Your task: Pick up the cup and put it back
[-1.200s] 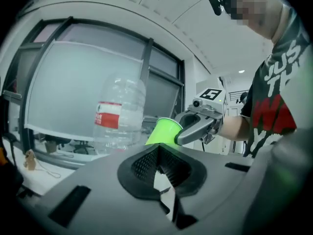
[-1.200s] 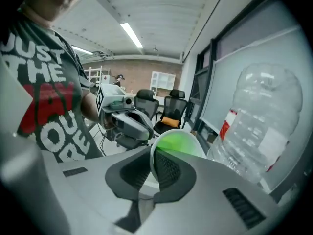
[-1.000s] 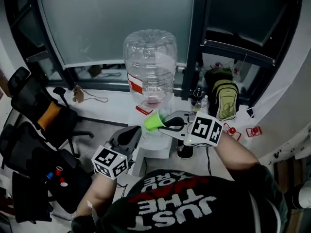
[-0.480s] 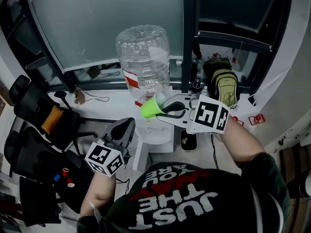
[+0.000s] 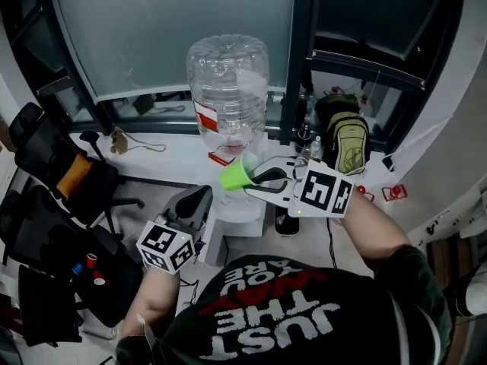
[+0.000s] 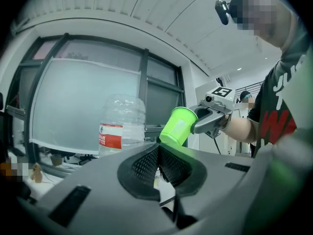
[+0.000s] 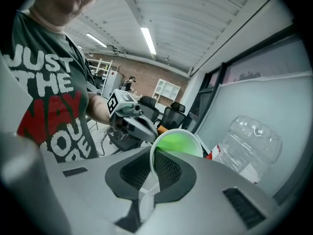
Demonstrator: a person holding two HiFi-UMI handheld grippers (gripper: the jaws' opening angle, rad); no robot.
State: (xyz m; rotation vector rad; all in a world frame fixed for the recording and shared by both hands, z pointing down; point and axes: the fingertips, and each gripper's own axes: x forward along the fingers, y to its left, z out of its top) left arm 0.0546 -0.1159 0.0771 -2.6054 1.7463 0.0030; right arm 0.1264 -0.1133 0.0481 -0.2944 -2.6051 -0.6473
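The right tongs (image 5: 257, 181) clench the green cup (image 5: 233, 176) by its rim, tilted in the air just beyond their tips, near the water bottle (image 5: 228, 90). The left tongs (image 5: 199, 201) are clenched on nothing.

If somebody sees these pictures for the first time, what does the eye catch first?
First comes the bright green cup, pinched by its rim in the right gripper and held tilted in the air in front of the person. Right behind it rises a big clear water bottle with a red label.
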